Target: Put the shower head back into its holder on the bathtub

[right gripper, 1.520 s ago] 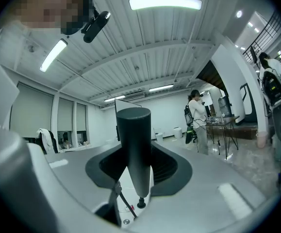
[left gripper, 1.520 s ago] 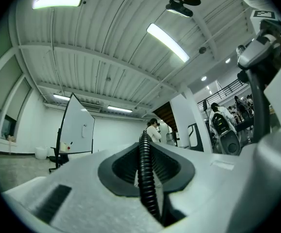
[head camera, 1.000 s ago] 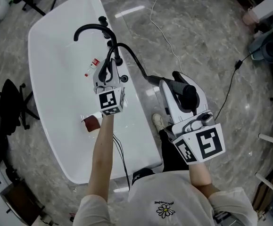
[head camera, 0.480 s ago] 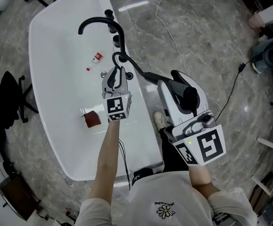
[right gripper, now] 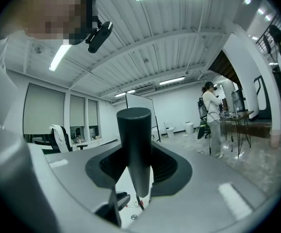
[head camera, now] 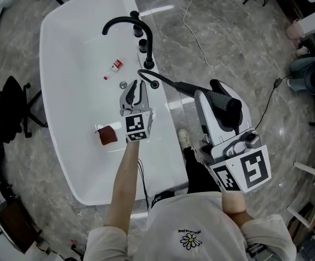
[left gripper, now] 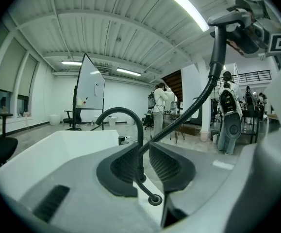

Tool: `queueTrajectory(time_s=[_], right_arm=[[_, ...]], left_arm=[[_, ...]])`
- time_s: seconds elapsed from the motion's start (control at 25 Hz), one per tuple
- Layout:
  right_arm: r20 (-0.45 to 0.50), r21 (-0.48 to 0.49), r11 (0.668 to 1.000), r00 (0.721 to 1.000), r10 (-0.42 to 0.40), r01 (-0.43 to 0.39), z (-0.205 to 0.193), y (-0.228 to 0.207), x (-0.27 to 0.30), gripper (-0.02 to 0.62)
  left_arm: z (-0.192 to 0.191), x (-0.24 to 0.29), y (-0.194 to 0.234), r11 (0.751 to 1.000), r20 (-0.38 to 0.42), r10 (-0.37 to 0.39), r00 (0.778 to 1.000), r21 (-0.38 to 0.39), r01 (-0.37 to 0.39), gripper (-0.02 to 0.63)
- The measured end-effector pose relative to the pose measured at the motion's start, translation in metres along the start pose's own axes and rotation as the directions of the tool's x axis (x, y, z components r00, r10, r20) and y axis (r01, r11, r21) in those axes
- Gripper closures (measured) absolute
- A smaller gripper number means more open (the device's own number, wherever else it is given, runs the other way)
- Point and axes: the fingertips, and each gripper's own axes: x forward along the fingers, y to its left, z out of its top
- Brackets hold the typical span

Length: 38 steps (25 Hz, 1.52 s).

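The black shower head (head camera: 227,106) sits upright between the jaws of my right gripper (head camera: 222,99), which is shut on its handle (right gripper: 134,140) to the right of the tub. Its black hose (head camera: 176,83) runs left to the fittings by the black faucet (head camera: 125,22) on the white bathtub (head camera: 70,64). My left gripper (head camera: 135,87) hovers over the tub's right rim. Its jaws have just been opening and stand a narrow gap apart with nothing between the pads. Beyond its tips (left gripper: 144,161) I see the faucet (left gripper: 121,113), a small black ring (left gripper: 155,199) on the rim and the hose (left gripper: 193,106).
Inside the tub lie a small red-and-white bottle (head camera: 113,67), the drain (head camera: 123,84) and a dark red block (head camera: 106,136). A black office chair (head camera: 7,113) stands left of the tub. Cables (head camera: 192,20) cross the marble floor on the right, near more equipment (head camera: 312,69).
My left gripper has drawn back from the faucet along the tub's right rim and sunk a little. The right gripper, still holding the shower head, has shifted slightly right.
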Motion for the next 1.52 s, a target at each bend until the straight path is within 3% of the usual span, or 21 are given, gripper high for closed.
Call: queueTrajectory(time_s=[0.24,0.68,0.88,1.16,1.52], right_arm=[[-0.022,-0.063,0.998,1.000,-0.016,0.015,0.000,0.016,-0.006,0.462],[-0.082,-0.065,0.998,0.997,0.005,-0.010,-0.032,0.021,0.022,0.462],[-0.122,-0.060,0.998,0.992,0.018,-0.026,-0.065,0.010,0.049,0.463],[-0.174,-0.039,0.998,0.984,0.041,-0.048,-0.119,-0.013,0.102,0.462],[-0.259,-0.024,0.997,0.964,0.058,-0.067,-0.194,-0.028,0.151,0.462]], left_arm=[[0.015,-0.021,0.003,1.000,0.014,-0.003,1.000,0.008,0.003,0.541],[0.016,-0.025,0.012,1.000,0.012,0.007,1.000,-0.021,-0.007,0.541],[-0.002,-0.009,0.010,1.000,0.005,-0.011,1.000,-0.015,0.011,0.541],[-0.018,0.010,0.017,0.997,0.024,0.004,1.000,-0.071,-0.002,0.543],[-0.059,0.023,0.029,0.991,-0.030,0.039,0.999,-0.125,-0.043,0.543]])
